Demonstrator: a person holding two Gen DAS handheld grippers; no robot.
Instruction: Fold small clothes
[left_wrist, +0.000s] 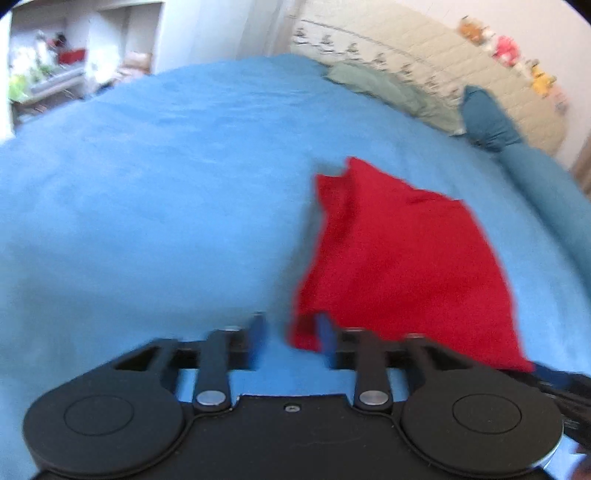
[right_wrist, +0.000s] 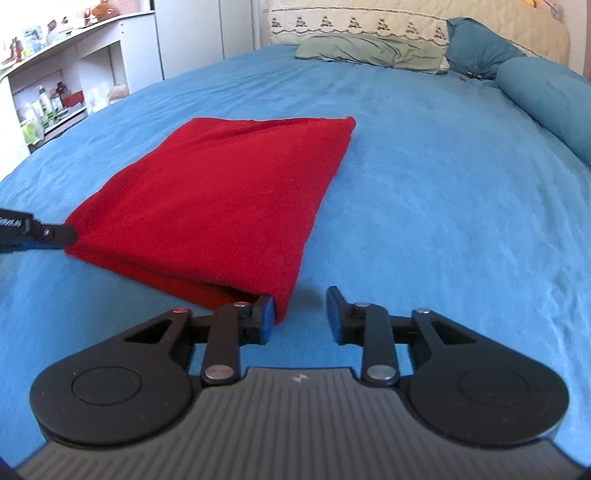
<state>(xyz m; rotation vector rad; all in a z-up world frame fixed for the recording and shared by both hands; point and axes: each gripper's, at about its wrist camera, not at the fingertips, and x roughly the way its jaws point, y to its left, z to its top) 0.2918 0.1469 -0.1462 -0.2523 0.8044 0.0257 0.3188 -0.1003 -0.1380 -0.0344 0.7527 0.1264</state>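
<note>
A folded red cloth (right_wrist: 218, 195) lies on the blue bed cover (right_wrist: 424, 206). My right gripper (right_wrist: 300, 314) is open, with the cloth's near corner just by its left finger (right_wrist: 264, 314). The left gripper's tip (right_wrist: 55, 232) enters from the left and touches the cloth's left corner. In the blurred left wrist view the red cloth (left_wrist: 402, 258) lies ahead to the right, and my left gripper (left_wrist: 291, 336) is open with the cloth's near left corner beside its right finger (left_wrist: 327, 332).
Pillows (right_wrist: 373, 48) and a teal bolster (right_wrist: 546, 99) lie at the head of the bed. White shelves (right_wrist: 55, 88) with small items stand at the left. The blue cover (left_wrist: 147, 203) spreads wide to the left.
</note>
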